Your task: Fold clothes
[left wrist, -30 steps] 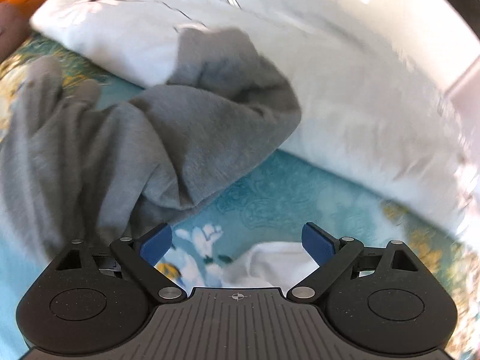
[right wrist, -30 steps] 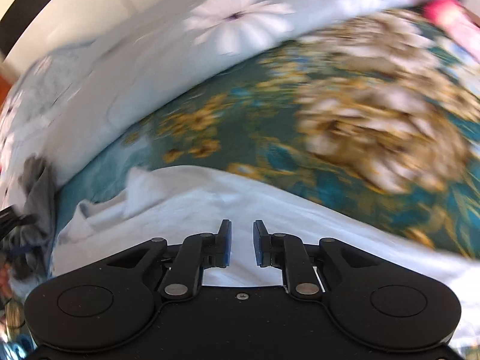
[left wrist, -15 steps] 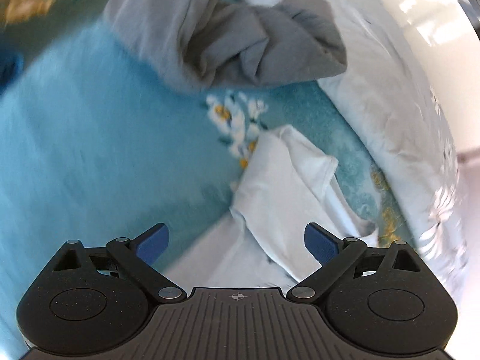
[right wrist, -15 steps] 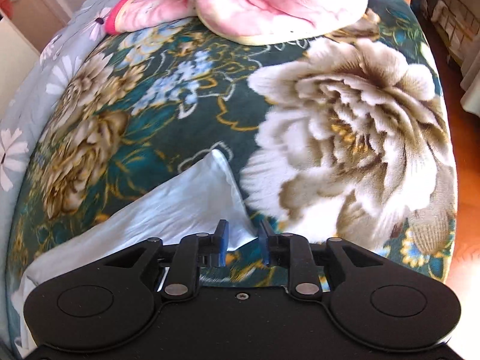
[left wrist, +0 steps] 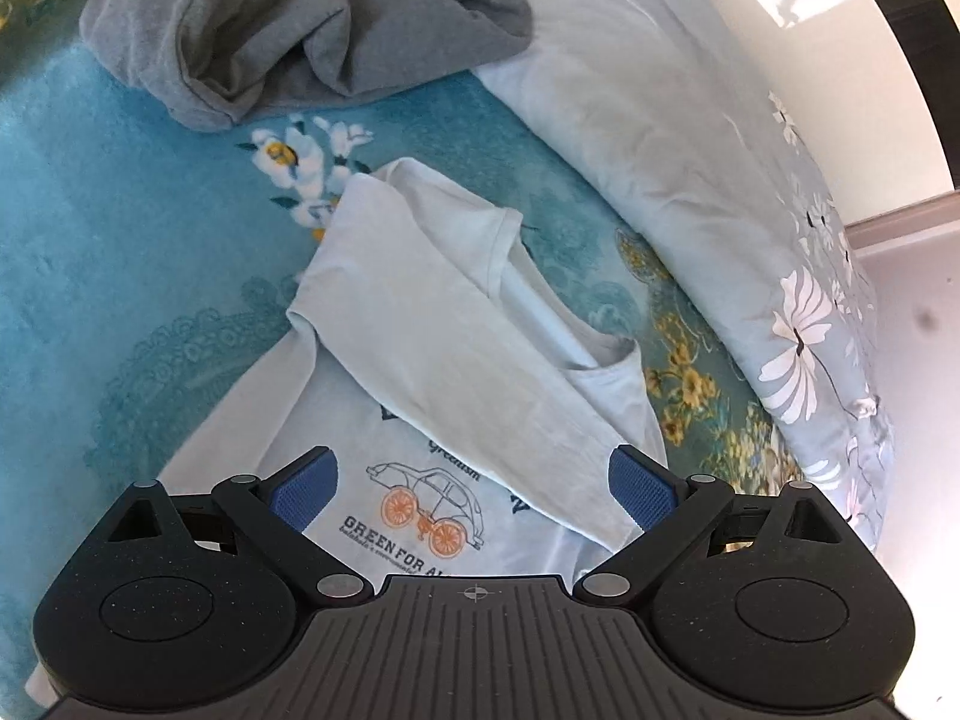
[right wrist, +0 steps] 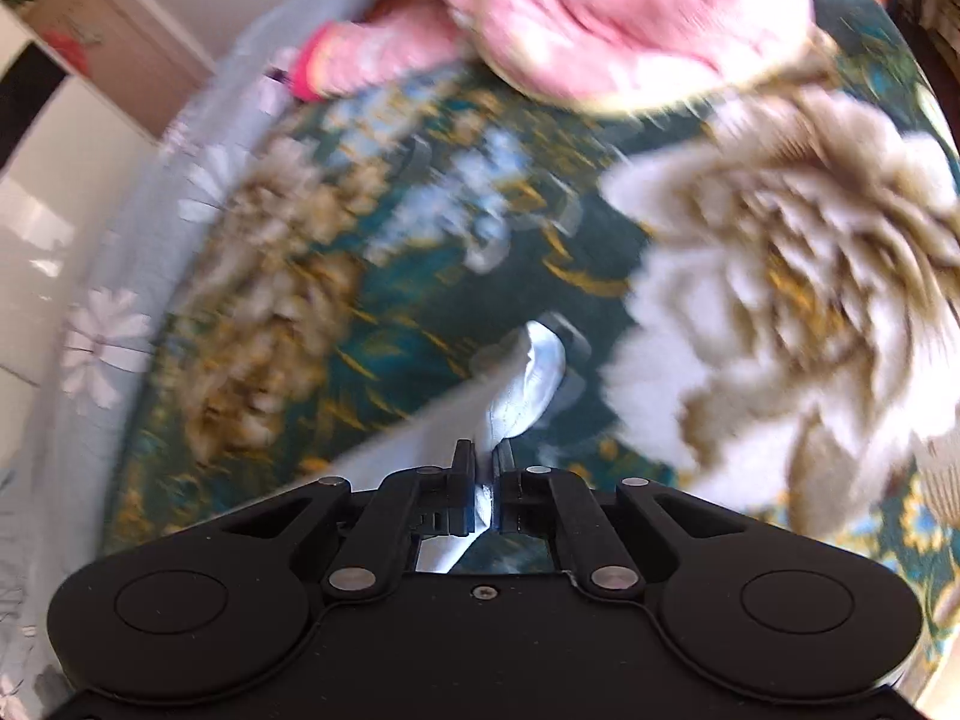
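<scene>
The right wrist view is smeared with motion, so the bed's floral blanket (right wrist: 750, 276) and the pink plush heap (right wrist: 600, 18) at its 12 o'clock edge are hard to read; only the pinched cloth is sharp. The right gripper (right wrist: 483, 474) is clamped nearly flat on a corner of the white T-shirt (right wrist: 528, 378), which bunches out past its jaws toward 12 o'clock. Half a second ago that corner lay flat on the blanket between jaws that were slightly parted; now it is gathered and gripped.

The left gripper (left wrist: 474, 489) hangs with its jaws spread wide and nothing between them, over the T-shirt's (left wrist: 420, 330) car print, whose lettering is cut off by the gripper body. Compared with before, this view has more of the shirt in it, including the print. Only this view shows the folded-over sleeve, the crumpled grey garment (left wrist: 300, 30) at 11 o'clock, and the pale flowered pillow (left wrist: 690, 150) at 2 o'clock
</scene>
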